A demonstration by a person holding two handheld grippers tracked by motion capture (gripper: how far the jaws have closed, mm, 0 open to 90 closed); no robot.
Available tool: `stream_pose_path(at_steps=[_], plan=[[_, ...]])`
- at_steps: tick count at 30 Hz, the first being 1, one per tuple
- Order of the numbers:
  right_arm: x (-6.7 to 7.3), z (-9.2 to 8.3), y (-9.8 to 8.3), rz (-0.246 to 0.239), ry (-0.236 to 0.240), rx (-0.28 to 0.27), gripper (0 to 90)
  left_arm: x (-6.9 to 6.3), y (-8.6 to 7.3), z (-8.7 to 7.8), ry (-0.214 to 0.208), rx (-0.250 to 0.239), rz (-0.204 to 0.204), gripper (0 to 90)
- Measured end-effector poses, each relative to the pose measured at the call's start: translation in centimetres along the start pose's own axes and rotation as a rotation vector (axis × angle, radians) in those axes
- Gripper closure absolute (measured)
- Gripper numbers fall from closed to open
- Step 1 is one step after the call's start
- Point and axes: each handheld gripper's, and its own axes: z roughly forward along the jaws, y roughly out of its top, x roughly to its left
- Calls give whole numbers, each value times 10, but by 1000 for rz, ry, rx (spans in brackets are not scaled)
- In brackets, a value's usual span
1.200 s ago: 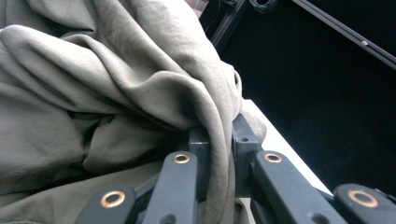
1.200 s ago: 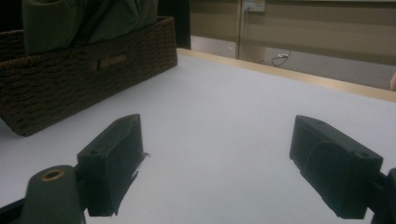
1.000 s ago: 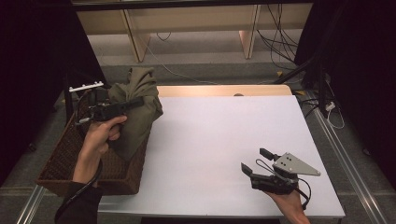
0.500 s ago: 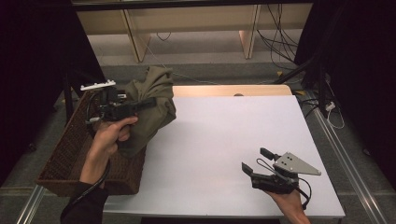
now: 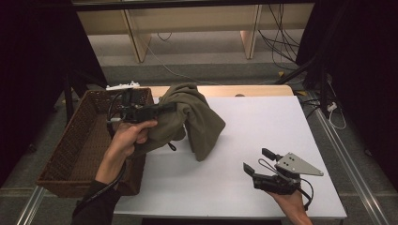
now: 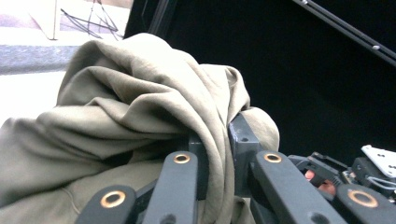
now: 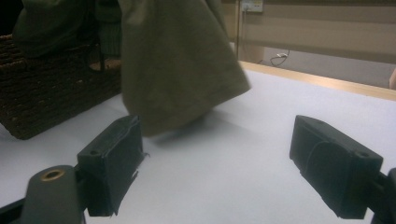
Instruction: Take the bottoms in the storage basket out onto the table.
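An olive-green garment (image 5: 192, 119) hangs bunched from my left gripper (image 5: 166, 108), lifted over the left part of the white table (image 5: 263, 131), its lower end just above the surface. In the left gripper view a thick fold of the garment (image 6: 140, 116) is pinched between the two black jaws, so the left gripper (image 6: 218, 158) is shut on it. My right gripper (image 5: 257, 161) rests near the table's front right edge, jaws wide open with nothing between them. In the right gripper view the garment (image 7: 177, 60) dangles ahead of the right gripper (image 7: 215, 163).
A dark woven basket (image 5: 80, 145) stands off the table's left edge, partly under the garment; the basket (image 7: 51, 93) also shows at left in the right gripper view. Wooden shelving legs and cables lie beyond the table's far edge.
My left gripper has carried the garment rightward, from above the basket out over the table. The right gripper has stayed where it was, still open.
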Motion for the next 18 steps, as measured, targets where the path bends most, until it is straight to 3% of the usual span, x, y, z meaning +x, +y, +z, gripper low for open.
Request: stream_pose_path(at_steps=[8,18], plan=[[0,0,0,3,-4,-1,184,-12,0,12,-40,-2,2,827],[-1,-1,0,2,-7,-4,184,-26,-5,31,-73,37,27,827]])
